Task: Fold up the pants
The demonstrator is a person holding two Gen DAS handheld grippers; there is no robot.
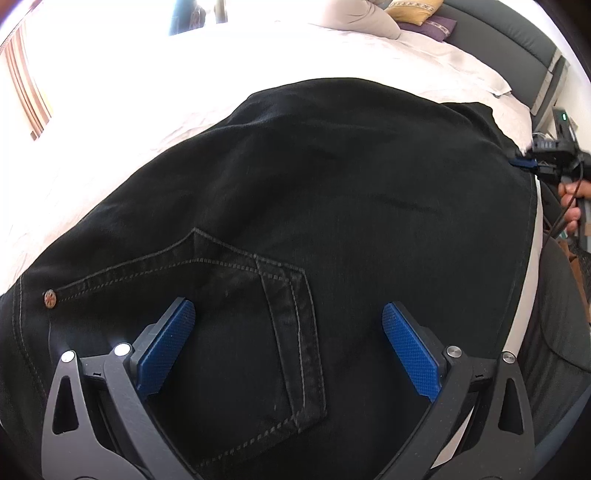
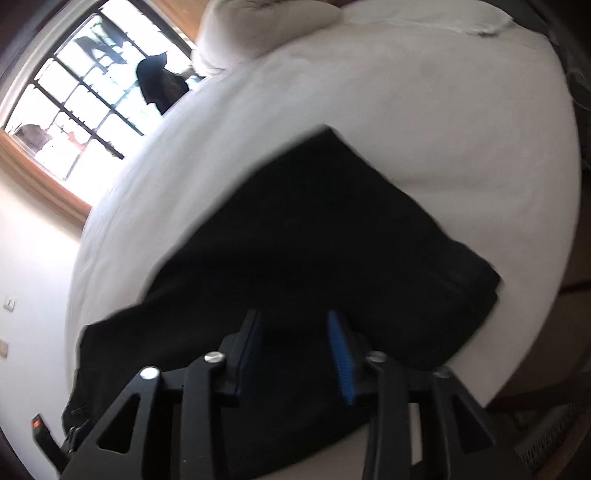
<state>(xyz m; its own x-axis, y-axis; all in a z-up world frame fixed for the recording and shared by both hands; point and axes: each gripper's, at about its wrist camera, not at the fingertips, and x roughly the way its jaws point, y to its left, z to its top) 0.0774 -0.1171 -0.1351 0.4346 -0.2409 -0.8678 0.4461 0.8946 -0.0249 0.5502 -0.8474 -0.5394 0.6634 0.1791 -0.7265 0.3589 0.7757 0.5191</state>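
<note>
Black pants (image 1: 314,184) lie spread on a white bed sheet (image 1: 147,110), back pocket and a rivet facing up. My left gripper (image 1: 288,321) hovers open just over the pocket, with its blue pads wide apart and nothing pinched. At the pants' right edge my right gripper (image 1: 521,162) shows small, its blue fingers pinched together on the cloth. In the blurred right wrist view the pants (image 2: 314,229) are a dark folded slab on the sheet (image 2: 424,110). There black cloth fills the gap between the right gripper's (image 2: 295,332) pads.
Pillows (image 1: 362,18) and a yellow cushion (image 1: 410,9) lie at the head of the bed by a dark headboard (image 1: 517,37). A person's hand (image 1: 572,206) holds the right gripper's handle. A barred window (image 2: 74,110) is beyond the bed's far side.
</note>
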